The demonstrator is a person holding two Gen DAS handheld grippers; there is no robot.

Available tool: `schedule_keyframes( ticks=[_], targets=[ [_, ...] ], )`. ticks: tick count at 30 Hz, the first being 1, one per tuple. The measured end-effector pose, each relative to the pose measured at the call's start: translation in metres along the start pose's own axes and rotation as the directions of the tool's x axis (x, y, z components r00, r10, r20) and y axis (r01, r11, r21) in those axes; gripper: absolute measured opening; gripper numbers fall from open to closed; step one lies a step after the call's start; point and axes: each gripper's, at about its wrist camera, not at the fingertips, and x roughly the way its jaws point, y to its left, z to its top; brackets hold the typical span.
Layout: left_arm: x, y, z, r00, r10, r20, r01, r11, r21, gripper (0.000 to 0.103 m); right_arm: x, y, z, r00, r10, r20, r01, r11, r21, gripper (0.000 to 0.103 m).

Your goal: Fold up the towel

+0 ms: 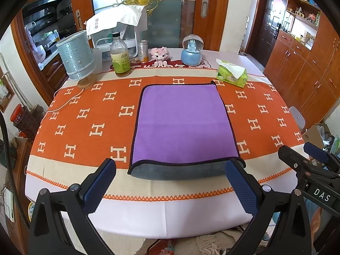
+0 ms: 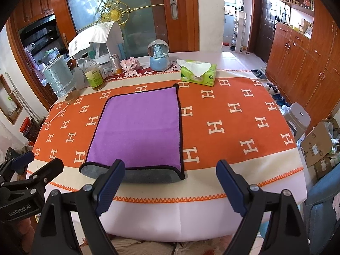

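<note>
A purple towel (image 1: 182, 123) with a dark edge lies flat on the orange tablecloth, its grey underside showing along the near edge. It also shows in the right wrist view (image 2: 140, 129). My left gripper (image 1: 170, 182) is open and empty, its jaws wide apart just in front of the towel's near edge. My right gripper (image 2: 170, 180) is open and empty, near the towel's near right corner. The right gripper shows at the right of the left wrist view (image 1: 310, 155), and the left gripper at the left of the right wrist view (image 2: 29, 165).
At the back of the table (image 1: 170, 216) stand a silver lamp (image 1: 76, 57), a bottle (image 1: 120, 55), a tin (image 1: 143, 51), a pink toy (image 1: 160, 55), a snow globe (image 1: 192, 50) and a green tissue pack (image 1: 232, 73). A stool (image 2: 297, 116) and boxes stand to the right.
</note>
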Motion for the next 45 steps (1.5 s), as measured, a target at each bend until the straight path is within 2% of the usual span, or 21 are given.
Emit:
schedule_keyframes(
  ticks=[45],
  targets=[
    [-0.0002,0.0031,0.0055,1.0,0.006,0.008,-0.006,1.0,-0.002,0.102,-0.0099,-0.0068,0.0075,0.999,-0.013,0.031,0.013,1.0,0.0,0.088]
  ],
)
